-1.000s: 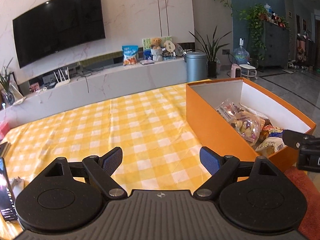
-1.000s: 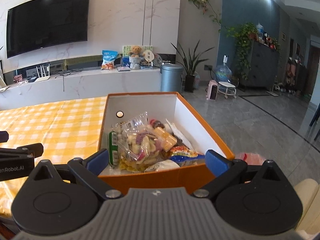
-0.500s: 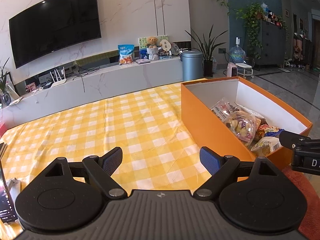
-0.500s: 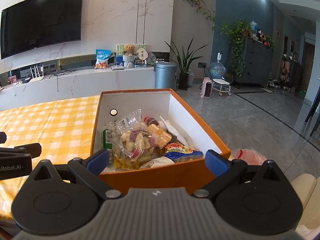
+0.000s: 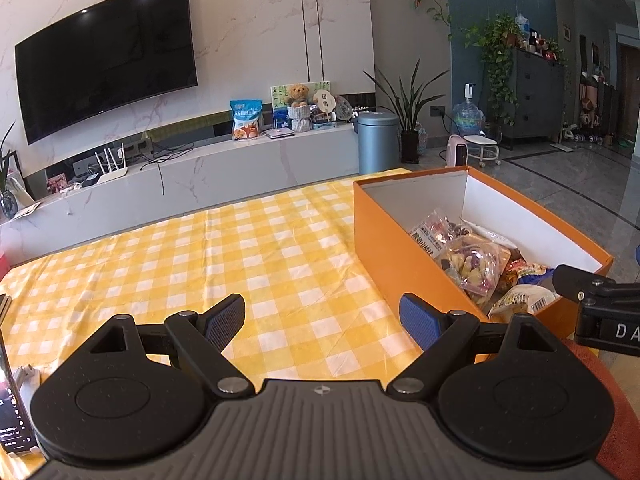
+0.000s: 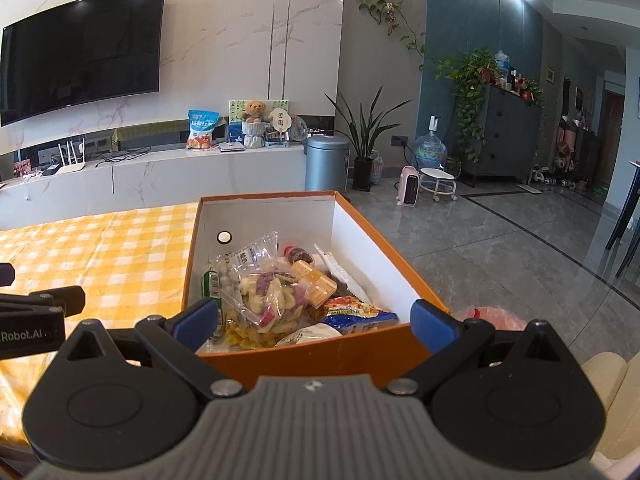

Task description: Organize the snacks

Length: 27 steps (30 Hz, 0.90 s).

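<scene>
An orange box (image 5: 394,236) with white inner walls stands at the right end of the yellow checked table (image 5: 224,264). It holds several snack packs, among them a clear bag of mixed crisps (image 6: 266,300) and a blue and orange packet (image 6: 356,312). My left gripper (image 5: 322,316) is open and empty above the cloth, left of the box. My right gripper (image 6: 314,318) is open and empty, its fingers spread wider than the box's near end (image 6: 320,354), just in front of it.
A phone (image 5: 12,408) stands at the table's left edge. Behind the table run a white TV bench (image 5: 192,176) with a snack bag and a teddy bear, a wall TV, a grey bin and plants. Grey floor lies right of the box.
Both grippers have risen and drawn back a little, so the box and table sit lower and farther in both views. Both stay open and empty.
</scene>
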Motion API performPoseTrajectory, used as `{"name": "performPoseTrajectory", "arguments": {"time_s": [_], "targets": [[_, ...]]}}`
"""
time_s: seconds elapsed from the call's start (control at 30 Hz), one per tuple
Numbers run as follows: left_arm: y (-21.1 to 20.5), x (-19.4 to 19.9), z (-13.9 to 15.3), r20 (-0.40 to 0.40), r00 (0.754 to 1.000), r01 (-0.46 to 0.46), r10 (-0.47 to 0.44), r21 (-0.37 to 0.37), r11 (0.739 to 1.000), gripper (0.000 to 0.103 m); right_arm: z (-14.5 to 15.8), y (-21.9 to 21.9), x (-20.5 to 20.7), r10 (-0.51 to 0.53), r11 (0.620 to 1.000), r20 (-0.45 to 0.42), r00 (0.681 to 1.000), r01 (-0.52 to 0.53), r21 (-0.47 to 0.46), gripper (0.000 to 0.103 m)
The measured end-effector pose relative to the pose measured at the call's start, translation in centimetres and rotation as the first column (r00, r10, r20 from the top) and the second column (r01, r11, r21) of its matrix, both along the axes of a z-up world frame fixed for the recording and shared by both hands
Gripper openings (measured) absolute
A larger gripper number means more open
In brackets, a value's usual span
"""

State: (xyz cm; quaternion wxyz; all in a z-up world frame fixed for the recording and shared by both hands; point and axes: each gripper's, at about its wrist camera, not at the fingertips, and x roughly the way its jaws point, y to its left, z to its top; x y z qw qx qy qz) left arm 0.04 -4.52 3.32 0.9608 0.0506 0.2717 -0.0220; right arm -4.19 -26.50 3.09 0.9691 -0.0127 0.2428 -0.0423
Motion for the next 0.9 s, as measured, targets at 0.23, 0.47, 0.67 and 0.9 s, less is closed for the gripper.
{"name": "performPoseTrajectory", "arguments": {"time_s": [0.23,0.47,0.67,0.9], "targets": [[-0.14,0.14,0.07,0.003,1.0,0.004,-0.004,-0.006,1.0,0.102,0.11,-0.15,0.02,-0.008,1.0,0.009,1.0,0.009,-0.001,0.1],[-0.27,0.08,0.05,0.003,1.0,0.007,-0.006,-0.01,1.0,0.102,-0.11,-0.14,0.03,-0.007,1.0,-0.002,1.0,0.007,0.002,0.1],[-0.29,-0.02,-0.04,-0.004,1.0,0.009,-0.009,-0.016,1.0,0.102,-0.06,-0.16,-0.01,-0.008,1.0,-0.003,1.0,0.008,0.002,0.1],[-0.57,-0.15,-0.3,-0.008,1.0,0.016,-0.016,-0.021,1.0,0.102,0.03,-0.21,0.01,-0.006,1.0,-0.008,1.0,0.006,0.003,0.1]]}}
